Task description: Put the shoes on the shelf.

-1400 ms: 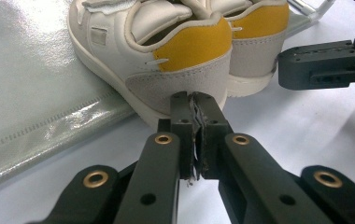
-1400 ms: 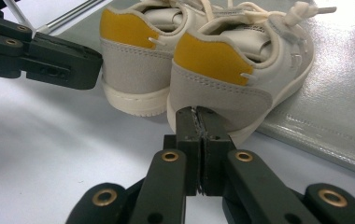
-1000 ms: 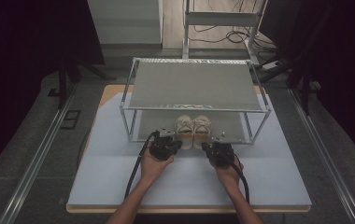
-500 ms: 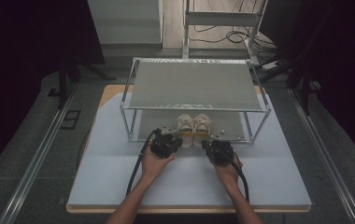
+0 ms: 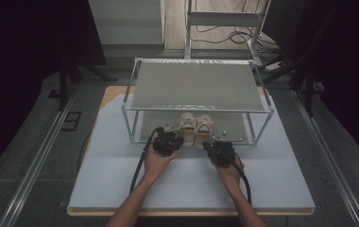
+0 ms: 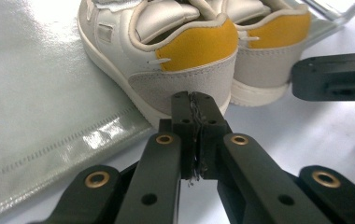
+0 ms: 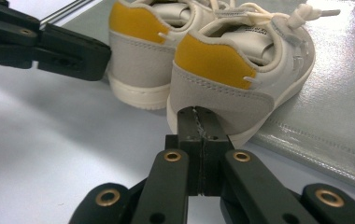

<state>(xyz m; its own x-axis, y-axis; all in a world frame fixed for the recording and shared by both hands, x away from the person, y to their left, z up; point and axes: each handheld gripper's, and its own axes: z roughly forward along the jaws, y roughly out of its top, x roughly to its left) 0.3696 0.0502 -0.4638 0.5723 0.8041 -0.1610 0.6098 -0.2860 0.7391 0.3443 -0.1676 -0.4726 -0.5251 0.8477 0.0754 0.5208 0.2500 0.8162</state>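
Creeping slightly forward since a moment before, both the left hand-held gripper (image 6: pixel 195 105) and right hand-held gripper (image 7: pixel 199 119), jaws pressed together, neared the shoes' (image 5: pixel 196 126) heels, probably to push them.

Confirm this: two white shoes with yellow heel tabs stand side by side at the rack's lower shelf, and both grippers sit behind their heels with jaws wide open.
Not quite. The jaws are shut, not open: the left gripper and right gripper each show their jaws pressed together in their own gripper views. The rest holds: the shoes stand side by side at the rack, heels toward the grippers.
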